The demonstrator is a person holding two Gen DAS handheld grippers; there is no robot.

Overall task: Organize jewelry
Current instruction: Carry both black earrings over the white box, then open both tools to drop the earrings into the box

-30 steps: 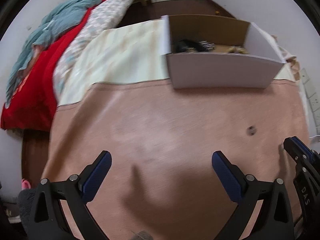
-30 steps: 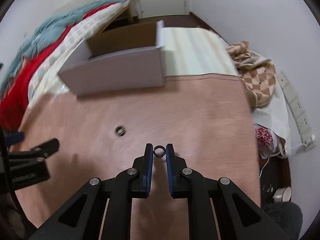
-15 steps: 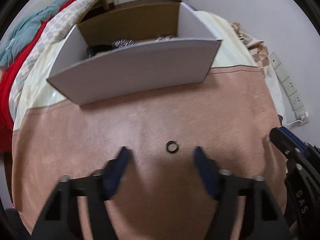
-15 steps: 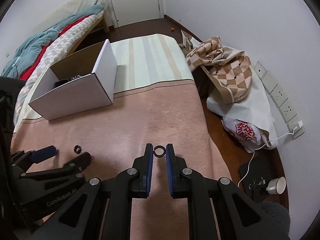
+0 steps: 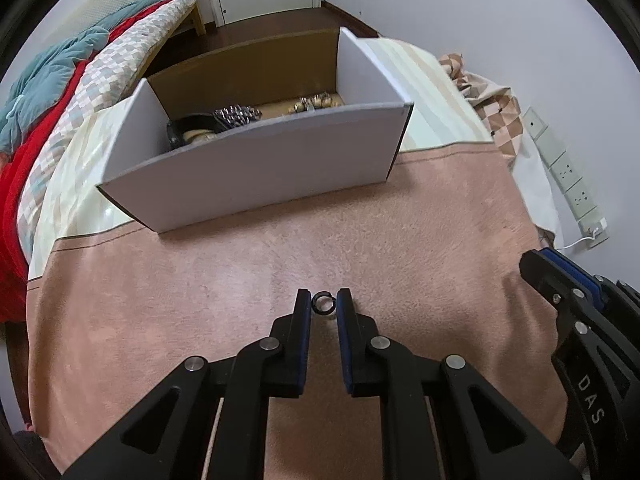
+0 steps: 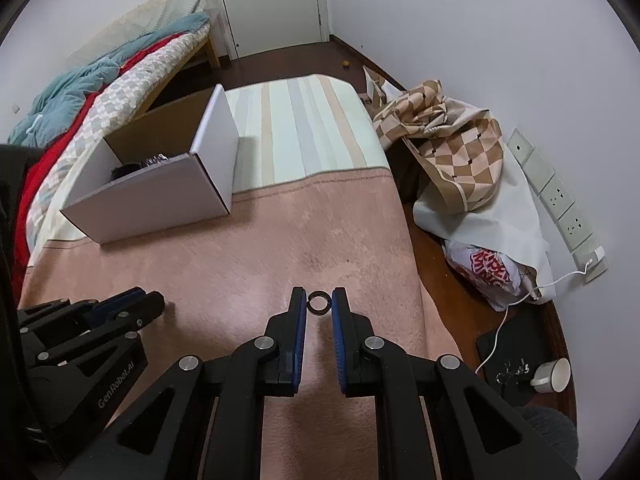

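My left gripper [image 5: 324, 305] is shut on a small dark ring [image 5: 323, 304], low over the pink cloth [image 5: 224, 280]. My right gripper [image 6: 319, 303] is shut on a second dark ring [image 6: 319, 303], held just above the cloth near its right edge. The left gripper also shows in the right wrist view [image 6: 132, 304] at the lower left. An open white cardboard box [image 5: 264, 164] stands beyond on the striped cover and holds several jewelry pieces [image 5: 236, 114], beads and a dark band among them. The box also shows in the right wrist view [image 6: 160, 196].
A bed with red and teal bedding [image 6: 80, 92] lies to the left. A checked cloth pile [image 6: 452, 148], a plastic bag [image 6: 488, 272], a white cup [image 6: 554, 376] and a cable lie on the floor to the right, under wall sockets [image 6: 560, 204].
My left gripper moved forward to the ring on the cloth and shut on it. My right gripper swung to the right while holding its ring.
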